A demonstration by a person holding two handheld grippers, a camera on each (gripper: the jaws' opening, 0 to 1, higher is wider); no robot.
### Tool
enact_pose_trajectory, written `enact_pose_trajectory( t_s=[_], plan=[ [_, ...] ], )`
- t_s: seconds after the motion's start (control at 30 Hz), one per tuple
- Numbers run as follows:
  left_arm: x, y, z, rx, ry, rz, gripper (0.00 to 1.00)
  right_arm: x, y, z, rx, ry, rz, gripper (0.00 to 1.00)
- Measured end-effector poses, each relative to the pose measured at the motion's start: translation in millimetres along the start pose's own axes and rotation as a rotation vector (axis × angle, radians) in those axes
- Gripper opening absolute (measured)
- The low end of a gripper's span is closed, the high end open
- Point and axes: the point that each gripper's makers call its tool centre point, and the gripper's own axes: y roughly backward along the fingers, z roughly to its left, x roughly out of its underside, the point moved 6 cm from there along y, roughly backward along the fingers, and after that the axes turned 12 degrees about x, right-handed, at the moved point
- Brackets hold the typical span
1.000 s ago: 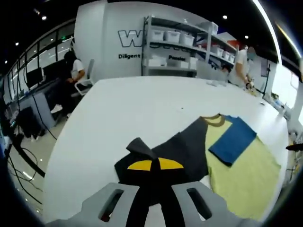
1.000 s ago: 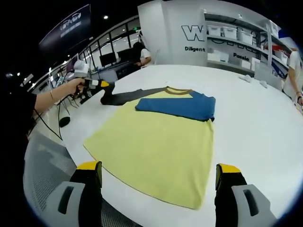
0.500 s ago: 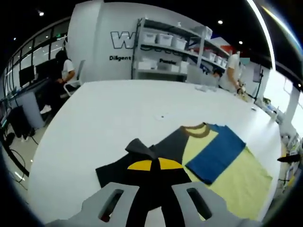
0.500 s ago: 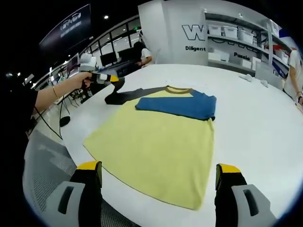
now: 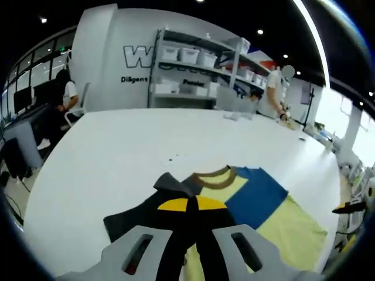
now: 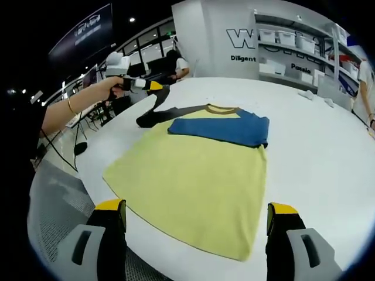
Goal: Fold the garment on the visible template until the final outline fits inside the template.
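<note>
A T-shirt lies flat on the white table (image 6: 316,152), its yellow body (image 6: 193,175) spread toward me. Its blue sleeve (image 6: 222,129) is folded across the chest below the brown collar (image 6: 221,109). My left gripper (image 6: 149,85), held by a hand, is shut on the dark grey sleeve (image 6: 167,112) and holds its end raised off the table. In the left gripper view, the yellow-tipped left gripper (image 5: 192,204) pinches that dark sleeve (image 5: 126,218), with the collar (image 5: 215,178) and blue sleeve (image 5: 255,196) just beyond. My right gripper (image 6: 196,222) hangs open above the shirt's hem.
Shelving with white bins (image 5: 199,64) stands beyond the far end of the table. One person (image 5: 275,88) stands at the far right and another (image 5: 61,99) sits at a desk on the left. The table's curved near edge (image 6: 88,175) runs close to the shirt's lower corner.
The left gripper has lifted the dark sleeve higher and carried it toward the shirt's collar. The right gripper has stayed open and still.
</note>
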Motion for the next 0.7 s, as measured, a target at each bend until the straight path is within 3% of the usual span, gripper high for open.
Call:
enact_pose_trajectory(
  t_s=[0.7],
  plan=[
    [-7.8,-47,-60.3,0.100,0.004,-0.005,0.02,3.6,5,-3,0.014,-0.010,0.006,0.99]
  ],
)
